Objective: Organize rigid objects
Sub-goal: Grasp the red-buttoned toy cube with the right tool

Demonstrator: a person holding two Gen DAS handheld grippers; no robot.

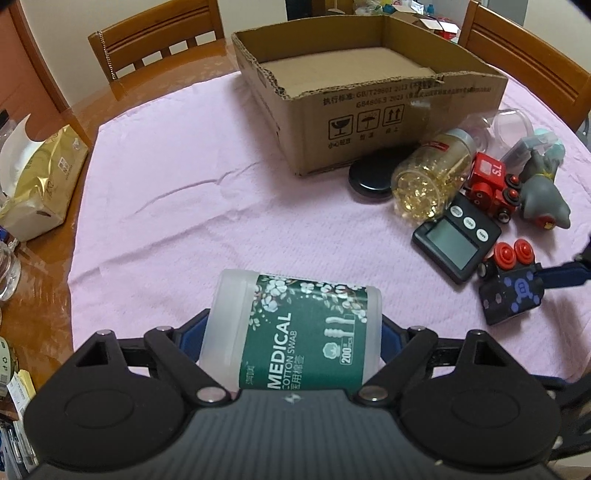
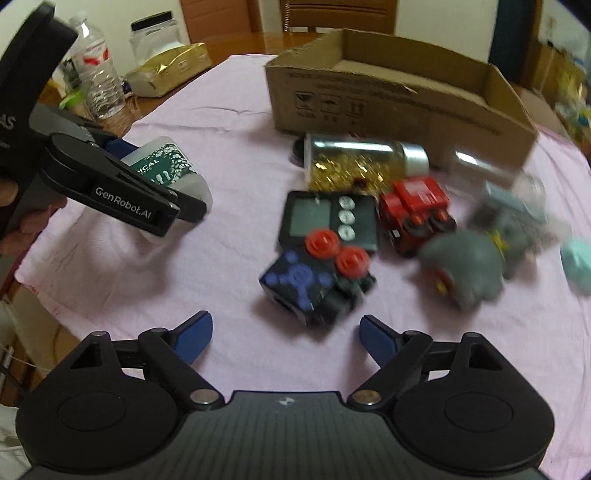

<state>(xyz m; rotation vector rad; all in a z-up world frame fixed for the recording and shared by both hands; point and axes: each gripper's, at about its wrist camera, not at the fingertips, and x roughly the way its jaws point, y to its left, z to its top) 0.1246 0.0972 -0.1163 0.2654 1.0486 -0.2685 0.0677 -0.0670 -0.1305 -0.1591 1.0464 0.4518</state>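
Note:
My left gripper (image 1: 291, 332) is shut on a cotton swab box (image 1: 295, 328) with a green label, held above the pink cloth; it also shows in the right wrist view (image 2: 168, 170). The open cardboard box (image 1: 399, 114) stands at the back of the table. My right gripper (image 2: 286, 339) is open and empty, just in front of a dark blue toy block with red knobs (image 2: 314, 280). Behind it lie a black timer (image 2: 328, 218), a red toy train (image 2: 417, 210), a bottle of golden capsules (image 2: 354, 162) and a grey toy (image 2: 465, 266).
A black lid (image 1: 369, 173) lies by the cardboard box. A gold tissue pack (image 1: 40, 181) sits at the table's left edge, with a water bottle (image 2: 98, 74) and a jar (image 2: 155, 35) nearby. Wooden chairs (image 1: 159, 40) stand behind the table.

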